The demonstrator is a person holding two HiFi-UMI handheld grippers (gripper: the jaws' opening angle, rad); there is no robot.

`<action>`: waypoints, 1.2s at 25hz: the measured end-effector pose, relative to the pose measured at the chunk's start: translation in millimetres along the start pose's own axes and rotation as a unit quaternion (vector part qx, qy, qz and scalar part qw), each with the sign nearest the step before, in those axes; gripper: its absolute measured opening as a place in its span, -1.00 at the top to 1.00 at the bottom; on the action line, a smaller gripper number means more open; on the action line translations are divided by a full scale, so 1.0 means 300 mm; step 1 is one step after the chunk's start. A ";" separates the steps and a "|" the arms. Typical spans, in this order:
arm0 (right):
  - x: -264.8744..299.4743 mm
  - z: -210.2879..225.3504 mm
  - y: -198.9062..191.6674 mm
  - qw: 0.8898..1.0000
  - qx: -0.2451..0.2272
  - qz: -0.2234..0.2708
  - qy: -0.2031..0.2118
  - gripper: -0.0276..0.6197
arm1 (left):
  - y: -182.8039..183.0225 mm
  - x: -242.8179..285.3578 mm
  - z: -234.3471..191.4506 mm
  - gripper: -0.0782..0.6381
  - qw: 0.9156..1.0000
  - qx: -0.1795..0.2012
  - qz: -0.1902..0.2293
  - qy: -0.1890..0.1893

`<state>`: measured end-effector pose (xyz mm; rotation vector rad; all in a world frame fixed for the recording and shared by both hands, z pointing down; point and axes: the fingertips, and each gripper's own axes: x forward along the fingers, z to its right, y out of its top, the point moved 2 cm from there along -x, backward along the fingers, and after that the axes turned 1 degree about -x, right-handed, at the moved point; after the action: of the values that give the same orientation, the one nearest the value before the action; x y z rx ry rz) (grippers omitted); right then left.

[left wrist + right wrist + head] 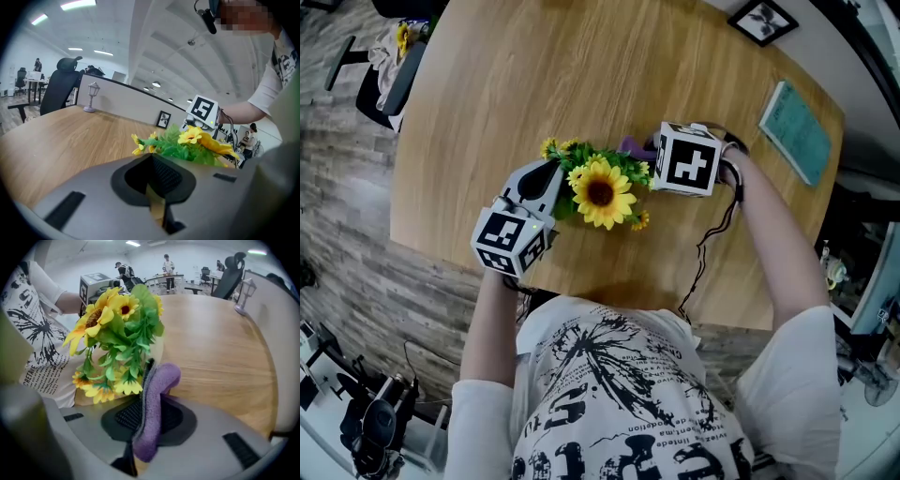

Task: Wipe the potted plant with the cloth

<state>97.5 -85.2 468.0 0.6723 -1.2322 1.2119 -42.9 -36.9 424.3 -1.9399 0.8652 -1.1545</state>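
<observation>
The potted plant (600,190), artificial sunflowers with green leaves, stands mid-table; its foliage hides most of the pot. My left gripper (549,176) reaches in from the left, and its tips sit at the plant's leaves. In the left gripper view the left gripper (152,160) is shut, with the flowers (187,140) just beyond and nothing seen between the jaws. My right gripper (649,155) points steeply down at the plant's right side. It is shut on a purple cloth (154,399), which touches the leaves (126,338). A bit of the cloth (633,147) shows from above.
The round wooden table (534,75) carries a teal book (797,131) and a small picture frame (762,21) at the far right. A little lantern ornament (89,97) stands at the far edge. A cable (708,244) hangs from the right gripper. An office chair (389,66) stands left.
</observation>
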 end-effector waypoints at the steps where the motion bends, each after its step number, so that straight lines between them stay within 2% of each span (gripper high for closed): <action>1: -0.010 0.008 -0.011 1.000 0.012 -0.001 -0.016 0.68 | -0.001 -0.001 0.001 0.78 1.000 0.001 0.001 0.001; 5: -0.091 0.066 -0.037 0.991 0.078 0.021 -0.106 0.68 | 0.000 -0.002 0.002 0.78 1.000 0.019 0.008 0.010; 8: -0.175 0.102 -0.029 0.976 0.125 0.064 -0.168 0.68 | 0.022 -0.019 0.012 0.78 0.999 0.041 0.022 0.025; 12: -0.310 0.113 0.034 0.954 0.146 0.127 -0.228 0.68 | 0.084 -0.087 0.041 0.78 0.996 0.061 0.051 0.039; 15: -0.398 0.092 0.113 0.944 0.148 0.171 -0.242 0.68 | 0.123 -0.151 0.072 0.78 0.994 0.071 0.066 0.040; 22: -0.513 0.002 0.351 0.918 0.168 0.235 -0.273 0.68 | 0.239 -0.287 0.059 0.77 0.990 0.082 0.109 0.037; 27: -0.515 -0.023 0.519 0.893 0.207 0.279 -0.285 0.68 | 0.347 -0.322 -0.031 0.78 0.986 0.099 0.135 0.009; 30: -0.493 -0.042 0.600 0.881 0.237 0.294 -0.286 0.68 | 0.401 -0.351 -0.073 0.77 0.982 0.126 0.138 -0.018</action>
<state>-50.1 -69.6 287.9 1.1202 -1.7219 1.9498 -124.8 -19.1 286.4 -1.5758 0.8897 -1.0078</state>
